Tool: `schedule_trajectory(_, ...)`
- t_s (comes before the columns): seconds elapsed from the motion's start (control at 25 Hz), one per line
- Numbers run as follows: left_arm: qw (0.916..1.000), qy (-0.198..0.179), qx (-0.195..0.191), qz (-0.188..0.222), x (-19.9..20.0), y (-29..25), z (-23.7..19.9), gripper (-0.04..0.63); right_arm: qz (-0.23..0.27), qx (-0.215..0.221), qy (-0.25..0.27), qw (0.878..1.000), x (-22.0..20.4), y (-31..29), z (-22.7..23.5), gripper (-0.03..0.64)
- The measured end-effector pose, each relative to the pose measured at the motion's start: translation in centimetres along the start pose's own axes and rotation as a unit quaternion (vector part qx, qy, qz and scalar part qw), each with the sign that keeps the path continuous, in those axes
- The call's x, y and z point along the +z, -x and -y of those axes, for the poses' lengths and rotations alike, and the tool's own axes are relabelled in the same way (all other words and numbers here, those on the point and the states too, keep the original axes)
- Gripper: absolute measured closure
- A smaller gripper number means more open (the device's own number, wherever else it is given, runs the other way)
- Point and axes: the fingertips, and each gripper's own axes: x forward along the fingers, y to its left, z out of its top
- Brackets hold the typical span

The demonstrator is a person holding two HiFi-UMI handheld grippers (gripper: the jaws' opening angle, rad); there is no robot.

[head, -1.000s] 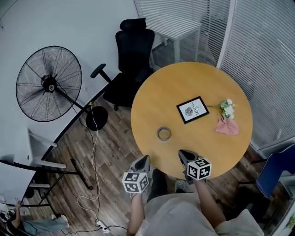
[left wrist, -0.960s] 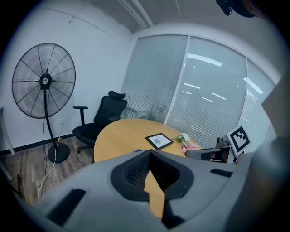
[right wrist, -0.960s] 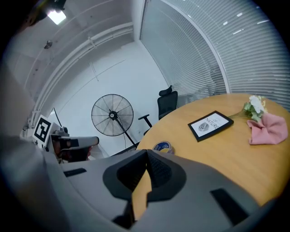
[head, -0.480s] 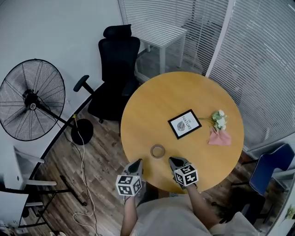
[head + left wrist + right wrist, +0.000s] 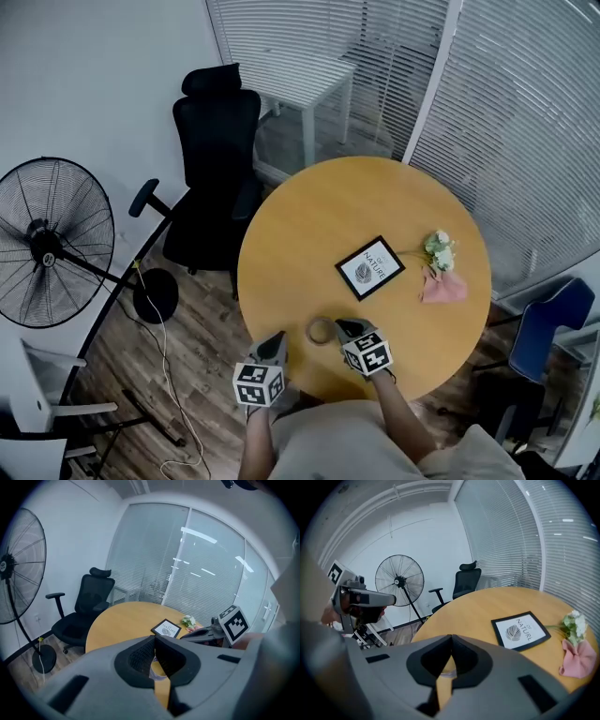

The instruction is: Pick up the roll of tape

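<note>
Zero lifting done: wooden table (image 5: 356,202) under left hand-held gripper (image 5: 273,343) and right hand-held gripper (image 5: 346,327), both pressed together and empty, roll of tape (image 5: 322,330) flat between them, yet to be pinched and raised.

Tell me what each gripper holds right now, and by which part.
Nothing is held. The left gripper and the right gripper both have their jaws shut with nothing between them; the roll of tape lies on the table just ahead.
</note>
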Motion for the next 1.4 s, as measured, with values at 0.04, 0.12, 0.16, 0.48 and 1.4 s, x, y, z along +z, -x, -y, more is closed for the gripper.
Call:
schedule_trajectory(0.04, 1.0000, -0.003, -0.005, -0.002, 0.2, -0.3, -0.3, 0.586, -0.003, -0.006, 0.012, 1.000, 0.3, -0.2, 0.1, 0.620)
schedule_trajectory(0.12, 0.9998, -0.009, -0.017, -0.007, 0.5, -1.1, -0.8, 0.586, -0.008, -0.015, 0.025, 1.000, 0.7, -0.5, 0.3, 0.620)
schedule_trajectory(0.16, 0.9996, -0.012, -0.023, -0.010, 0.6, -1.5, -0.9, 0.586, -0.010, -0.018, 0.024, 1.000, 0.8, -0.6, 0.6, 0.620)
schedule_trajectory(0.48, 0.9968, -0.030, -0.066, -0.032, 0.3, -3.9, -1.2, 0.586, -0.009, -0.052, -0.031, 0.998, -0.7, -1.0, 2.7, 0.618)
schedule_trajectory(1.4, 0.9901, -0.059, -0.116, -0.051, -2.0, -3.4, -0.5, 0.586, -0.034, -0.061, -0.047, 0.996, -3.4, -4.0, 0.7, 0.580)
